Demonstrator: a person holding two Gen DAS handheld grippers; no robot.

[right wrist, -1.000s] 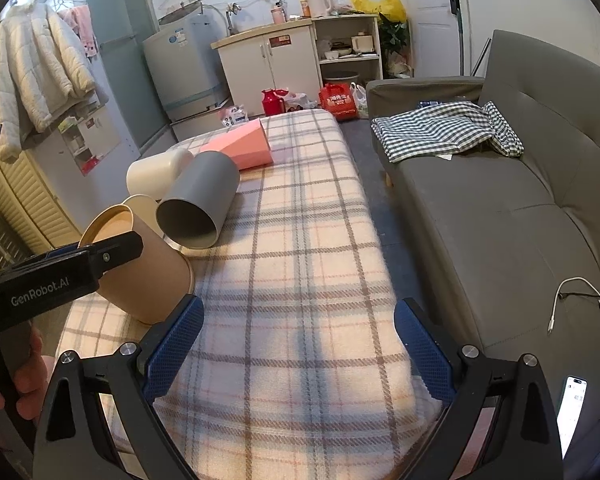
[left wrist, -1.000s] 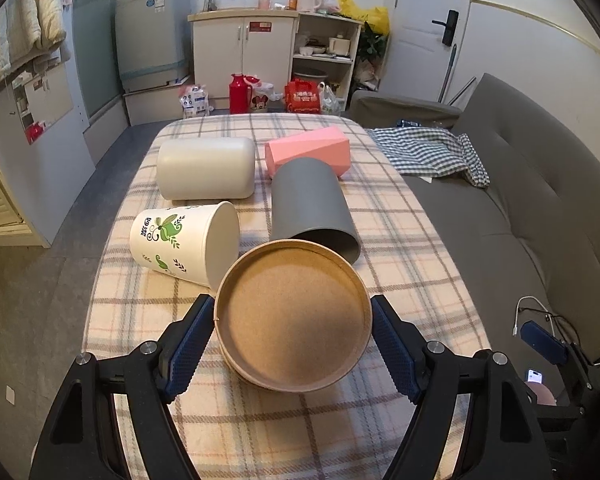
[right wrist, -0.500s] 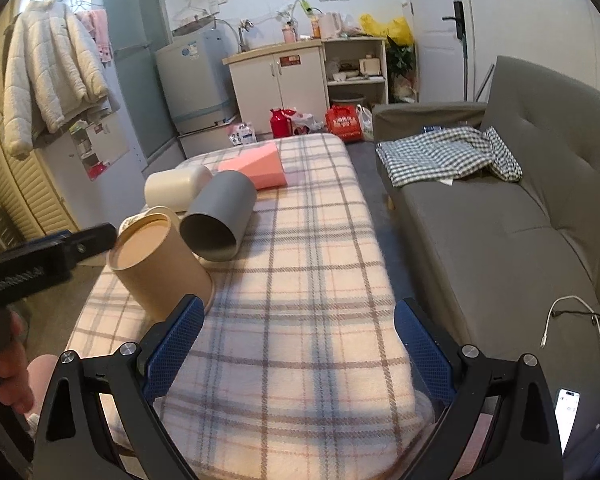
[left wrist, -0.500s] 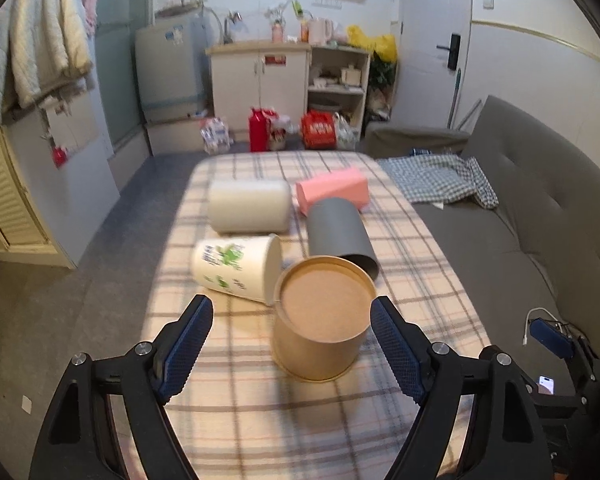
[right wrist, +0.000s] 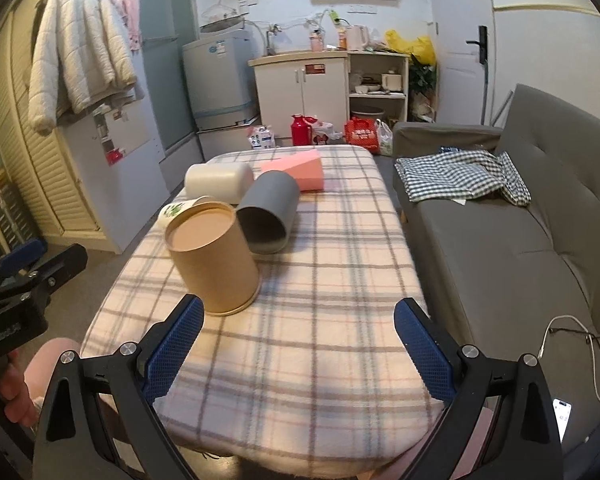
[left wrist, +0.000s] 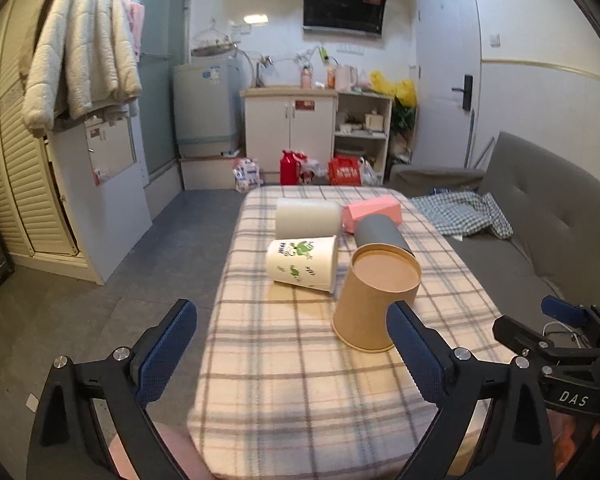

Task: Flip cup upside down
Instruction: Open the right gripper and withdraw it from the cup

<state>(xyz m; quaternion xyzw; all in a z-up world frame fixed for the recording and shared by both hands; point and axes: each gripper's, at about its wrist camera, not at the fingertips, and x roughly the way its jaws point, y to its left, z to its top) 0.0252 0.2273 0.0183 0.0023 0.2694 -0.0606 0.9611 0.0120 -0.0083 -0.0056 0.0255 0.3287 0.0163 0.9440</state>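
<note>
While the left gripper (left wrist: 290, 344) hangs with its jaws spread wide and nothing between them, the brown cup (left wrist: 374, 294) stands just ahead of it and off to its right, closed base up and wide rim down on the plaid table (left wrist: 284, 384). The cup's long axis runs roughly upright, leaning a little, and its lower edge sits close beside the left gripper's right finger (left wrist: 414, 354) without clearly touching it. The right gripper (right wrist: 298, 346) is likewise wide open and empty, and from it the same cup lies ahead and to the left, just beyond its left finger. I judge the left gripper the nearer of the two, and since the cup already rests mouth down, the flip looks done, so any next move would likely be a retreat, not a grasp. Beyond the brown cup, touching or nearly touching it, a white cup with green prints (left wrist: 302, 264) lies on its side; a grey cup (left wrist: 380, 232) lies on its side behind, then a cream cup (left wrist: 308, 216) and a pink box (left wrist: 374, 210) farther back. That makes four cups and one box, with two grippers.
</note>
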